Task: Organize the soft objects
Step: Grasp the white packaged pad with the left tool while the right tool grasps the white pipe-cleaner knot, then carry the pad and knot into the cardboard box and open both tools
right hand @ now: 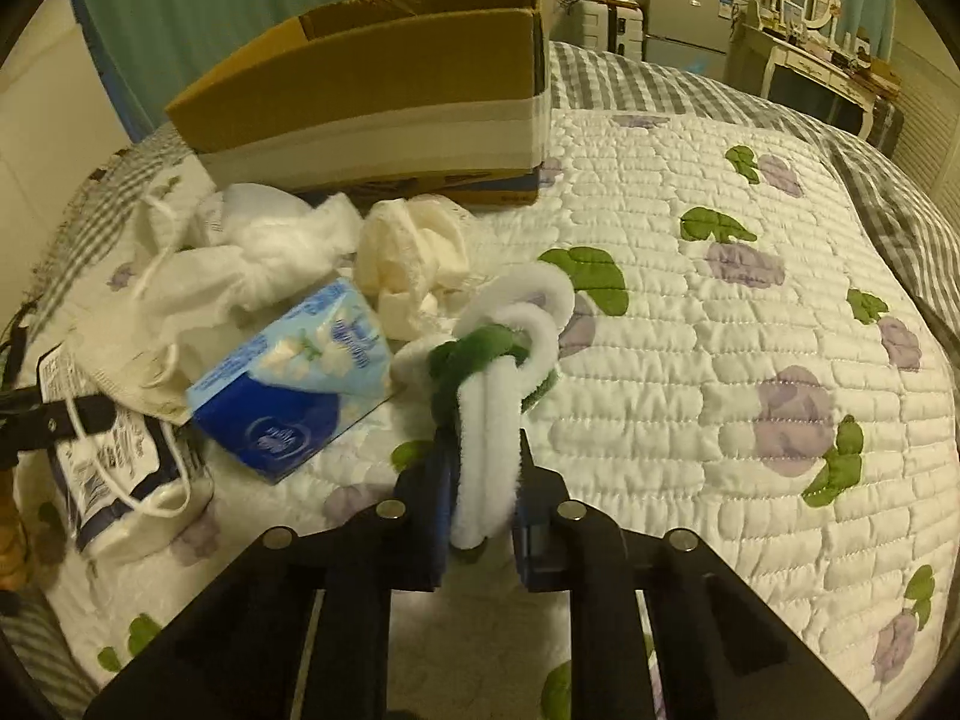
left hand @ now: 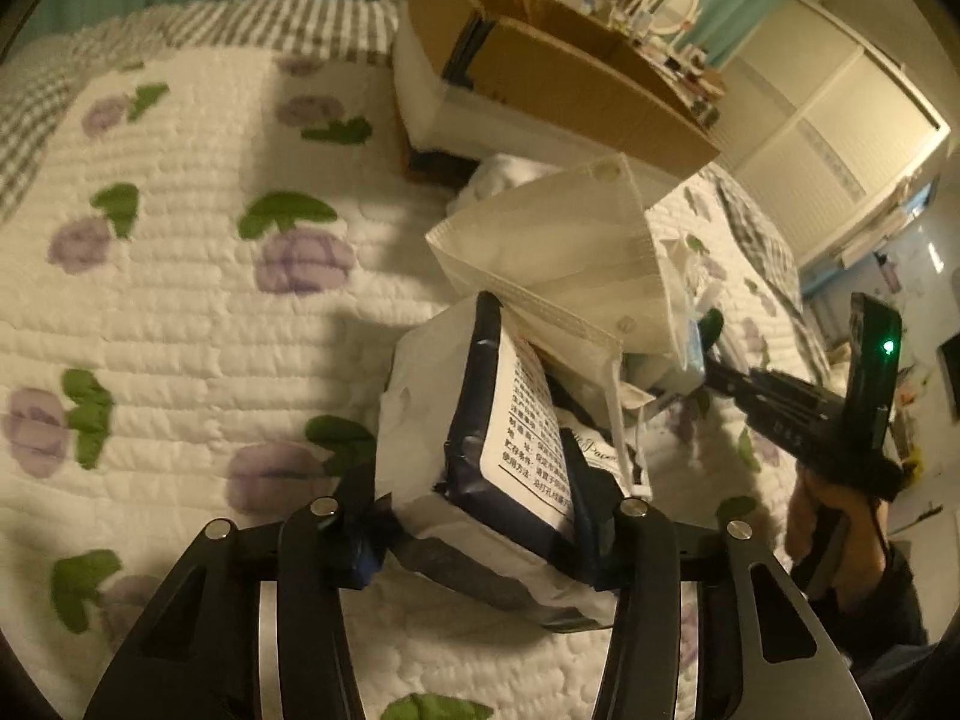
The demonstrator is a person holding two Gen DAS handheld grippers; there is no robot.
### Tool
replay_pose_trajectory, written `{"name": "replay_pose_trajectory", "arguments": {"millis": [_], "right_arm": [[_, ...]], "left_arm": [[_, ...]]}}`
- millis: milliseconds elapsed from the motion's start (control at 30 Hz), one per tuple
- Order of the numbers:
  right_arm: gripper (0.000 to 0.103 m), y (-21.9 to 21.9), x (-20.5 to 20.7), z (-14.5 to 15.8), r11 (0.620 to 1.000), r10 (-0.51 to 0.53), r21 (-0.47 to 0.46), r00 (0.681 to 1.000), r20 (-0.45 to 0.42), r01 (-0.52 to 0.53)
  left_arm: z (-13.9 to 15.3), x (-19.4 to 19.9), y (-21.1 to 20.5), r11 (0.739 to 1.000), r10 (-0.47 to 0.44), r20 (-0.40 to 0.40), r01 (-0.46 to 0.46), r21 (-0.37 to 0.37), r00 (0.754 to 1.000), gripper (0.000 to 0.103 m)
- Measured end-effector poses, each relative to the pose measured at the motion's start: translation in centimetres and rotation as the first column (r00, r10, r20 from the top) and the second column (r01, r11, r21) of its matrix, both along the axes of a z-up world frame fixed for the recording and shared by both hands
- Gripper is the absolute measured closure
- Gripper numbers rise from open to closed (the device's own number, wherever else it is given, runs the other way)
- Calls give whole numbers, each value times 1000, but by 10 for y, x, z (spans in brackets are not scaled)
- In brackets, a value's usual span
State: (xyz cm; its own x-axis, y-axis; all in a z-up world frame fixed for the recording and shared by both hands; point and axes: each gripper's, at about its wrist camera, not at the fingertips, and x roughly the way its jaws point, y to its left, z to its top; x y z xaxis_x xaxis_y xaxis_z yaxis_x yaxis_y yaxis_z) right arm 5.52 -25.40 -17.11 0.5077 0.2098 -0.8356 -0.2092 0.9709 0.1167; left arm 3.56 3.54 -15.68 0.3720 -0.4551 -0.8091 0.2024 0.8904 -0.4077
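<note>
My left gripper is shut on a white and navy tissue pack with a printed label, lifted at a tilt over the quilt. A white face mask leans on the pack's far end, its ear loop hanging down the pack's side. In the right wrist view, my right gripper is shut on a fuzzy white and green looped wire toy, which stands up out of the jaws. The same navy pack and left gripper show at that view's left edge. A hand holds the right gripper at the right.
An open cardboard box stands on the bed behind the pile. A blue tissue pack, white cloths and a cream cloth lie in front of it. The flowered quilt stretches right; a dresser stands beyond.
</note>
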Motion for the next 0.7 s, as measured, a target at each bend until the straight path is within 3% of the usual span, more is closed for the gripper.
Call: {"name": "replay_pose_trajectory", "arguments": {"millis": [200, 433, 700], "right_arm": [[90, 4, -22, 17, 999, 33, -3, 999, 42, -33], [90, 6, -47, 60, 999, 47, -8, 988, 144, -47], [90, 6, -68, 121, 999, 39, 11, 958, 285, -44]], "left_arm": [[25, -10, 10, 996, 20, 107, -30, 87, 994, 58], [57, -24, 21, 984, 38, 242, -78, 158, 970, 58], [110, -35, 20, 975, 45, 415, -130, 179, 909, 58]]}}
